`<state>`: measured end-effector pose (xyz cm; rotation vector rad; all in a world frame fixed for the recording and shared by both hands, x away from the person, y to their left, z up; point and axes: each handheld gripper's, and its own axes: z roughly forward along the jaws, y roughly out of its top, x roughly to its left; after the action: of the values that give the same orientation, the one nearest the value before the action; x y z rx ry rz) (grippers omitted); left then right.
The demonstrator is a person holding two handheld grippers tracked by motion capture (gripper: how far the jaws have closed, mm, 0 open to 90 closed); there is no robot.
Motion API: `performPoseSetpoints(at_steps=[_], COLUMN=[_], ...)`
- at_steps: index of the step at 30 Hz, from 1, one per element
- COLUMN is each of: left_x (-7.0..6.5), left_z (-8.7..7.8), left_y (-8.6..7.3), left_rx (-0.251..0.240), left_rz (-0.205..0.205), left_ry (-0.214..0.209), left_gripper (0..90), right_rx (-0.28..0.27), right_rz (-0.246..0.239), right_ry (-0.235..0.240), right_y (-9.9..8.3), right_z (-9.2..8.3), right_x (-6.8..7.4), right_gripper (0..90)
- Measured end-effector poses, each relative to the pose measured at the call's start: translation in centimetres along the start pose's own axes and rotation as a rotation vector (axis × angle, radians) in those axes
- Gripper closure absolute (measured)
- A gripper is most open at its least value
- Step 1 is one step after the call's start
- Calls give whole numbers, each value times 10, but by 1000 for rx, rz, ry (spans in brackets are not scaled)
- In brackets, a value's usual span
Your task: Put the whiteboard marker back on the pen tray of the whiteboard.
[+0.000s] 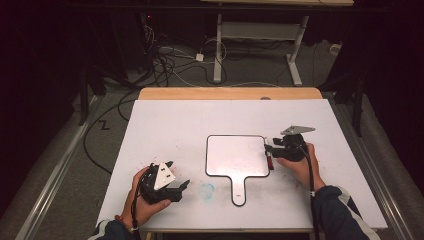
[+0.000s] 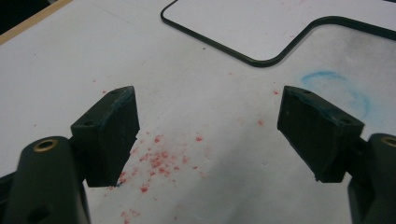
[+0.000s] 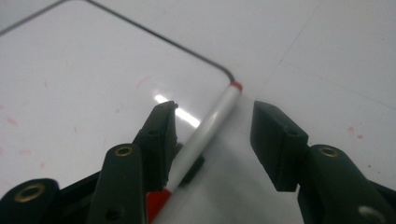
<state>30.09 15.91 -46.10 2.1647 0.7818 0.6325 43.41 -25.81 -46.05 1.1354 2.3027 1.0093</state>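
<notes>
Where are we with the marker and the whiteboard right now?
The marker lies at the right edge of the whiteboard, which bears only faint red smudges. The right gripper is open around the marker, not squeezing it. The left gripper waits open over red specks. Still left: moving the right gripper clear.

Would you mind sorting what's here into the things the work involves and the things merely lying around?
In the job:
- marker, lying between the open right gripper jaws
- small whiteboard, under the marker's edge

Just there:
- left gripper, open over red specks
- blue smudge on the table
- cables on the floor beyond
</notes>
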Motion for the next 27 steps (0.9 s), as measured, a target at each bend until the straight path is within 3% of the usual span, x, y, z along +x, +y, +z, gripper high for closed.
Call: performPoseSetpoints(at_steps=[1,8,12,15,19,24,27], left_x=[0,0,0,0,1,4,8], left_z=[0,2,2,2,3,3,3], left_y=[0,2,2,2,2,0,-2], left_rx=[0,-2,-8,-12,-7,6,12], left_rz=[-2,18,16,16,16,18,3], left_ry=[-1,-5,-3,1,4,16,20], left_gripper=[200,200,200,199,189,190,189], right_rx=[10,30,7,-56,-152,-259,-302], right_rz=[-16,-7,-2,-15,-123,-213,-217], right_ry=[-5,18,32,38,13,-34,-71], right_y=[-1,-6,-6,-6,-10,-23,-32], right_z=[0,1,-3,-16,-42,-76,-92], right_x=[1,0,-1,0,7,17,20], right_gripper=[508,480,454,413,384,324,267])
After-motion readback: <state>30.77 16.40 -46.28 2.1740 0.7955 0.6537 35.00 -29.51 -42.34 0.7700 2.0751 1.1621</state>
